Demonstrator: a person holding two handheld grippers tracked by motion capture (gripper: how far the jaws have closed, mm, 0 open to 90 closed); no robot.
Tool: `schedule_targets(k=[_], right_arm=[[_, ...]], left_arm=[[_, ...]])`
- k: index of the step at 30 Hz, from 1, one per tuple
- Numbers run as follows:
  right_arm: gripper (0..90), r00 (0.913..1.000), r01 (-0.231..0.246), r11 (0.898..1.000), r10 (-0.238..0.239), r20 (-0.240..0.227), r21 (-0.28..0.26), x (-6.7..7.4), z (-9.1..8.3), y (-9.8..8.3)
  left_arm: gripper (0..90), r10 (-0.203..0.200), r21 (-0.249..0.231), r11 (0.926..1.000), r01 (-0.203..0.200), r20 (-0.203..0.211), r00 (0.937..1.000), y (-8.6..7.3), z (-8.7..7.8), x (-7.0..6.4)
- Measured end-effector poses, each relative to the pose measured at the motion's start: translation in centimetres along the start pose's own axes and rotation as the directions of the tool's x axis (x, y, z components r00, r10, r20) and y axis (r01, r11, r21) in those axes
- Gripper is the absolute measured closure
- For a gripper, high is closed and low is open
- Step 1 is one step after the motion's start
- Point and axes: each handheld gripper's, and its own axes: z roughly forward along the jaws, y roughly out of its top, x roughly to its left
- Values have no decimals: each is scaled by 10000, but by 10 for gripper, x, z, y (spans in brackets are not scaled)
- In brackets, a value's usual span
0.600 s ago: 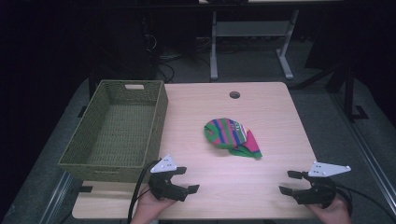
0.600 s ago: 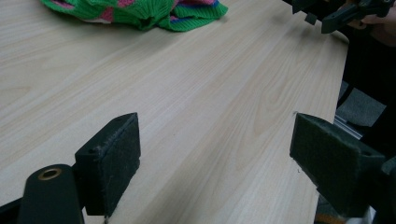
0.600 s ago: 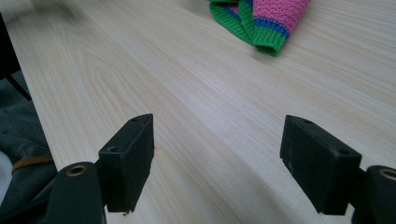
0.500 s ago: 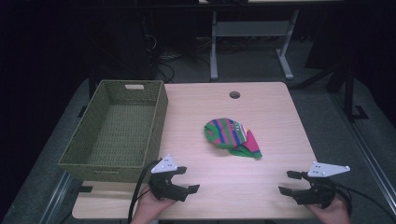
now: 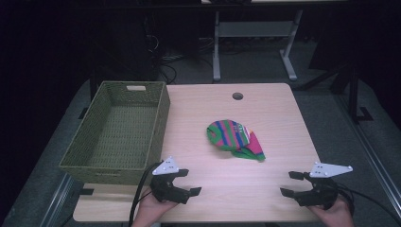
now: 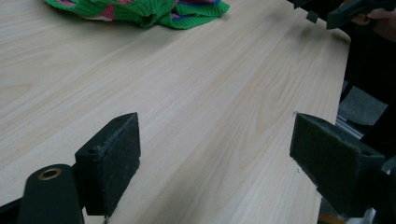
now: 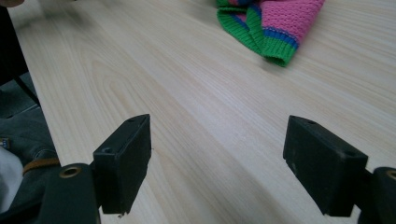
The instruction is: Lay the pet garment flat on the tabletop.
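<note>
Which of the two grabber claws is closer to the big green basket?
The left gripper. It sits at the table's near edge right by the woven green basket, while the right gripper is over at the table's far right corner.

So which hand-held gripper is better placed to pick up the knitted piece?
Probably the left hand-held gripper: open, empty, and nearer the knitted piece, beside the basket. The right hand-held gripper, also open, sits farther off at the table's corner.

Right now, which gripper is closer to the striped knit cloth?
Left, narrowly. The left gripper sits below-left of the striped knit cloth; the right gripper sits below-right, slightly farther. Both open, neither touching.
</note>
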Motion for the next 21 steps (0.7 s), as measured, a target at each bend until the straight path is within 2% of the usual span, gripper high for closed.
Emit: schedule_targets(k=[6, 12, 16, 21], right_arm=[[221, 9998, 135, 9999, -134, -151, 95, 2, 6, 5], [221, 9994, 177, 9997, -182, -281, -192, 3, 5, 13], [222, 9985, 373, 9987, -386, -379, -336, 5, 7, 23], [221, 9958, 724, 9971, -736, -541, -247, 9, 15, 39]], left_arm=[[159, -121, -153, 9998, 121, 11, 9999, 0, -1, 0], [159, -57, -148, 9999, 58, 39, 10000, 1, 0, -1], [158, -25, -135, 9999, 25, 29, 10000, 1, -1, -2], [158, -69, -233, 9997, 65, -138, 9999, 0, -4, -1]])
